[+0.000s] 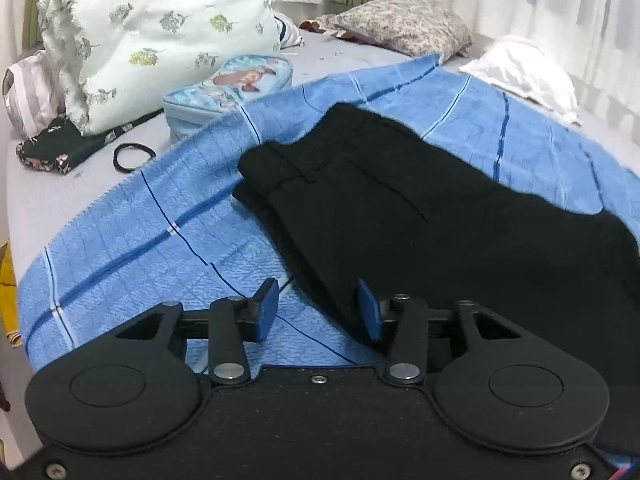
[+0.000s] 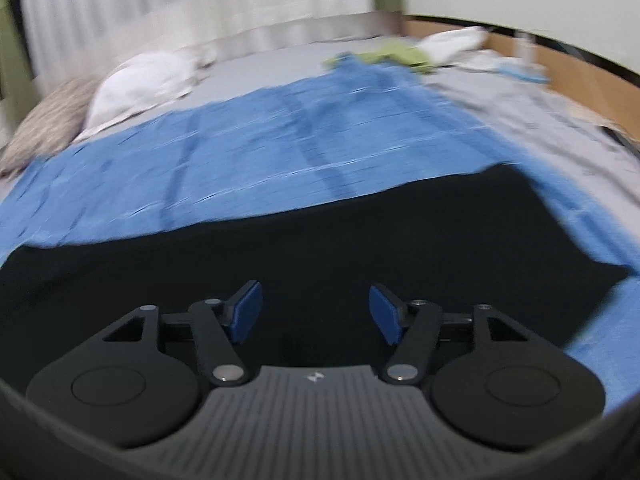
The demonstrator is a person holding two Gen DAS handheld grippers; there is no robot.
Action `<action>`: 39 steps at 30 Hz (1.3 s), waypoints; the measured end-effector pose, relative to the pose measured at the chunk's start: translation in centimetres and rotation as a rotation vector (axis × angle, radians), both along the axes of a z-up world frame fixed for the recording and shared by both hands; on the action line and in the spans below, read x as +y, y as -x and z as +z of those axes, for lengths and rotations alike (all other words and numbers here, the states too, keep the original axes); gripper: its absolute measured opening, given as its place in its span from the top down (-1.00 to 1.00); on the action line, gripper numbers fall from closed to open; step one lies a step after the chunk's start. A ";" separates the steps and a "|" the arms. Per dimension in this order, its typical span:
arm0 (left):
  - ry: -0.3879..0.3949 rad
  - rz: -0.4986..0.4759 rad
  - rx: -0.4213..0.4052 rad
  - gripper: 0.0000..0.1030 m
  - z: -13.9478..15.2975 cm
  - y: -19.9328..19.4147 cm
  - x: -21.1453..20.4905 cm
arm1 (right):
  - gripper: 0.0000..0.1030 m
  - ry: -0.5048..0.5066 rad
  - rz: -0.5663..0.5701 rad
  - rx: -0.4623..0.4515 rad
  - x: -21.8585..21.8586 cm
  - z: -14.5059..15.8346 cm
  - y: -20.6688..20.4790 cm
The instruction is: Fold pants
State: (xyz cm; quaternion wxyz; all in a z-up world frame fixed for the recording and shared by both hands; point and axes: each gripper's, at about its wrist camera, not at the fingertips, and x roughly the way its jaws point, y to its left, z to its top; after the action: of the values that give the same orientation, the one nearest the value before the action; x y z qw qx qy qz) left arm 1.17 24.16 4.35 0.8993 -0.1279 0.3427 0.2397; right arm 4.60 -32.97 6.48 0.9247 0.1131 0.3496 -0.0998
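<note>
1. The blue striped blanket (image 1: 132, 240) covers the bed and serves as the folding surface. For a clean fold, I judge the cloth should be taken at two matching points on one edge and carried over flat, without dragging the blanket.
2. The black pants (image 1: 420, 216) lie flat on it, waistband toward 11 o'clock in the left wrist view and the legs running off toward 4 o'clock. They look already doubled leg over leg, so the next fold is probably across the length.
3. The left gripper (image 1: 318, 310) is spread wide and holds nothing. The pants' near edge lies between its fingers, reaching up to 1 o'clock.
4. The right gripper (image 2: 316, 310) also gapes empty, directly above black cloth. That view is motion-blurred, so contact is unclear.
</note>
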 end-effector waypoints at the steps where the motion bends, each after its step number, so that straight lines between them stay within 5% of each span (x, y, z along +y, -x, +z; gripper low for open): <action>1: -0.011 -0.002 -0.008 0.21 0.3 0.2 0.0 | -0.46 -0.007 0.030 0.003 1.4 -0.3 -0.5; 10: -0.079 -0.119 -0.123 0.19 3.0 -0.9 -1.4 | -0.49 -0.081 0.262 -0.004 13.6 -1.7 -3.8; 15: -0.084 -0.185 -0.095 0.20 1.4 -3.7 -1.9 | -0.49 -0.092 0.360 -0.001 20.0 -2.3 -4.8; 20: -0.082 -0.152 0.001 0.21 -1.2 -5.8 -0.6 | -0.52 -0.057 0.448 -0.005 24.8 -2.7 -5.7; 23: -0.070 -0.150 -0.019 0.22 -1.8 -5.7 0.2 | -0.52 -0.032 0.482 -0.004 26.4 -3.1 -5.6; 32: -0.069 -0.149 -0.025 0.23 -1.9 -5.8 0.8 | -0.66 0.125 0.473 -0.001 25.0 -4.5 -4.6; 39: -0.088 -0.140 -0.022 0.23 -2.0 -5.9 0.5 | -0.77 0.161 0.317 0.029 15.4 -4.7 -3.2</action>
State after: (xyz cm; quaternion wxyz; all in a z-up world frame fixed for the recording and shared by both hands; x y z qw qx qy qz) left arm 7.07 24.66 2.34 0.9224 -0.0668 0.3299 0.1896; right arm 7.85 -17.60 1.77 0.9298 -0.0192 0.3673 0.0179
